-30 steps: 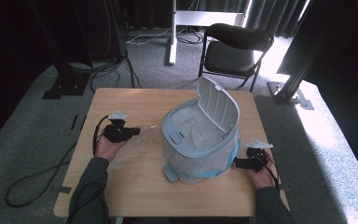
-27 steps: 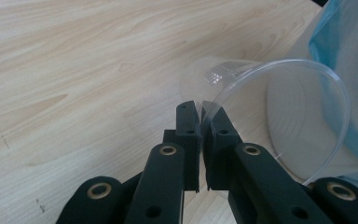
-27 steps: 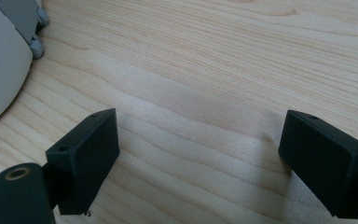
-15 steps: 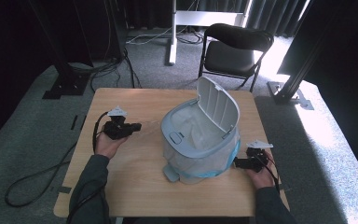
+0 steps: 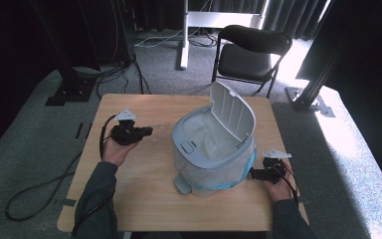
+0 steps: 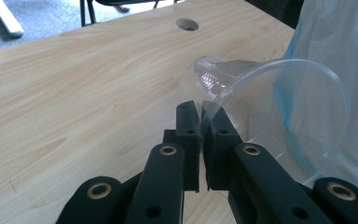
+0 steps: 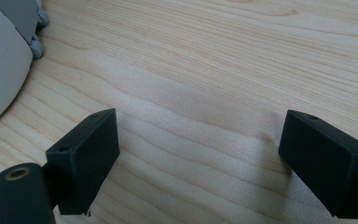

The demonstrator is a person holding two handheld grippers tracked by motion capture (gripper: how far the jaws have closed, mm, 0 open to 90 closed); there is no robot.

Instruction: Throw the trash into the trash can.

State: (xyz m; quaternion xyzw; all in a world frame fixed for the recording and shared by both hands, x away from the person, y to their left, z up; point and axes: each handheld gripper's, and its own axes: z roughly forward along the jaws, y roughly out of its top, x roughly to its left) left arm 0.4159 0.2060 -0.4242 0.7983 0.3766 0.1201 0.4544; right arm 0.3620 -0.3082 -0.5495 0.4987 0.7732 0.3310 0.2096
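A clear plastic cup (image 6: 270, 116) lies on its side in the air, and my left gripper (image 6: 200, 116) is shut on its rim. From above, the left gripper (image 5: 146, 131) hovers over the table's left part, pointing at a grey bin (image 5: 214, 149). The cup (image 5: 160, 132) shows faintly there. The bin's lid (image 5: 234, 112) stands open, and a clear liner bag (image 6: 340, 42) with a blue band hangs over its rim. My right gripper (image 5: 252, 174) rests low by the bin's right side. Its jaws (image 7: 200, 140) are wide open over bare wood, with the bin (image 7: 0, 70) at the left.
The wooden table (image 5: 139, 199) has a round cable hole (image 6: 187, 24) at its far side. A black chair (image 5: 251, 52) stands behind the table. Cables (image 5: 35, 194) trail over the grey carpet at the left.
My left gripper has risen a little with the cup still in its jaws. The right gripper and the bin have not moved.
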